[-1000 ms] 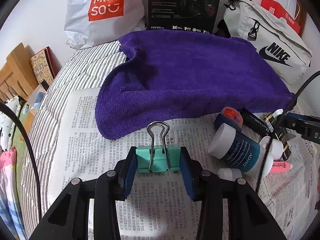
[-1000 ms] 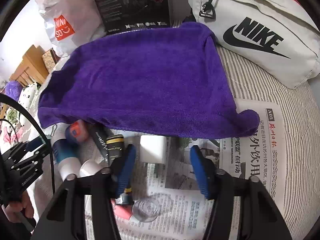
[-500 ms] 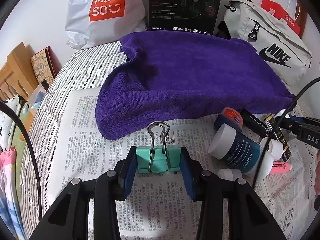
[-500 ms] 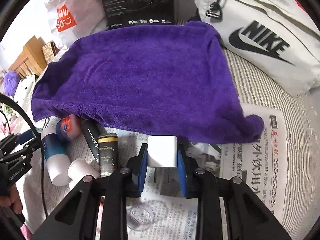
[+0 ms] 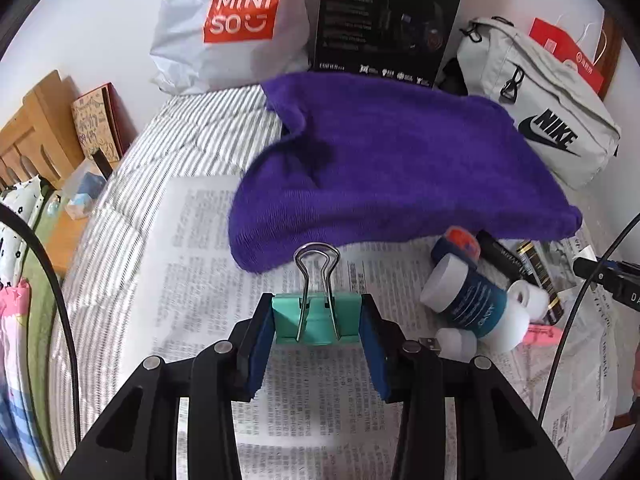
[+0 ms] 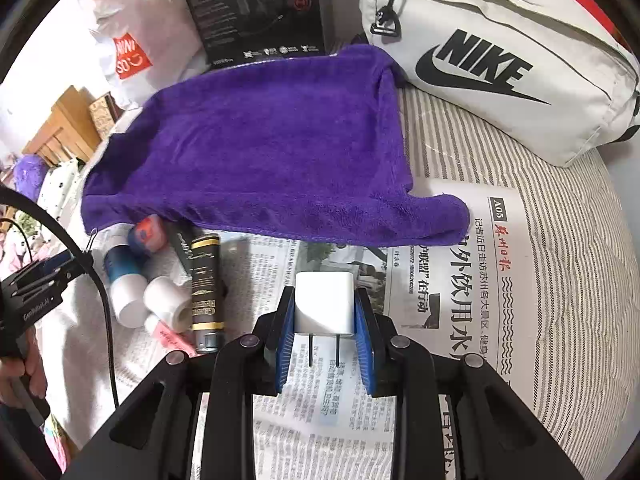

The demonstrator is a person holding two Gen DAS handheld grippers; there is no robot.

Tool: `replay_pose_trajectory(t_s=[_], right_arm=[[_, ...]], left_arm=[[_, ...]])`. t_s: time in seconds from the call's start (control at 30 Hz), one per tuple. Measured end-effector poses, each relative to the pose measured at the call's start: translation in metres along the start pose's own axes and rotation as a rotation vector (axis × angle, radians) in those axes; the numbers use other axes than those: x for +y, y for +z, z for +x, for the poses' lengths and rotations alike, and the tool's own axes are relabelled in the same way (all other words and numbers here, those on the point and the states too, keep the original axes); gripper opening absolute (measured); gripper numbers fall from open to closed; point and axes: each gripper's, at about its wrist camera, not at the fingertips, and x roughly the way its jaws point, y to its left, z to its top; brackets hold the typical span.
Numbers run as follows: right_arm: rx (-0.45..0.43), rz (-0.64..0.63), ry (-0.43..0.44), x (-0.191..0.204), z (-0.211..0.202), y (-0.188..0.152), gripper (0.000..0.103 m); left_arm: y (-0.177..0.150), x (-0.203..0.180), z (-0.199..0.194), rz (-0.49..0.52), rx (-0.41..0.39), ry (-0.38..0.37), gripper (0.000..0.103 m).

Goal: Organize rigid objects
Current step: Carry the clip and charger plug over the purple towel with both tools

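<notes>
Right gripper (image 6: 325, 316) clamps the white plug adapter (image 6: 324, 304) by its two flat sides, prongs pointing back toward us, above the newspaper (image 6: 500, 280). We judge the adapter light, hard and smooth-skinned, so broad faces between the pads are the safest hold; the thin prongs should be left alone. Our left gripper (image 5: 318, 316) is clenched on a green binder clip (image 5: 316, 318), pads on the ends of its body, wire handles standing up toward the purple towel (image 5: 392, 168). The clip looks light and stiff, though its painted steel could slip. Beside it on the paper lie a blue tube (image 5: 472, 300), a black-and-gold tube (image 6: 206, 288) and small white caps, with a white Nike bag (image 6: 500, 60) behind the towel.
</notes>
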Motion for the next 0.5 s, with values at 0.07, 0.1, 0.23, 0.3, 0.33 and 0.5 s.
replay_pose_trajectory(t_s=[0.07, 0.1, 0.23, 0.3, 0.33, 0.5], right_arm=[[-0.008, -0.009, 0.002, 0.001, -0.006, 0.001, 0.027], [-0.012, -0.01, 0.004, 0.001, -0.008, 0.002, 0.027], [-0.033, -0.012, 0.024, 0.0, -0.02, 0.008, 0.027], [-0.043, -0.015, 0.027, 0.0, -0.024, 0.013, 0.027], [-0.048, -0.016, 0.028, -0.001, -0.026, 0.017, 0.027], [-0.074, -0.026, 0.034, -0.002, -0.033, 0.036, 0.027]], left_arm=[[0.004, 0.001, -0.008, -0.002, -0.016, -0.004, 0.039], [0.006, 0.001, -0.012, -0.002, -0.026, -0.002, 0.039], [0.02, -0.002, -0.027, 0.016, -0.061, 0.004, 0.039], [0.03, -0.005, -0.033, 0.025, -0.074, -0.004, 0.039], [0.033, -0.005, -0.036, 0.026, -0.084, -0.007, 0.039], [0.056, -0.017, -0.037, 0.066, -0.101, -0.011, 0.039]])
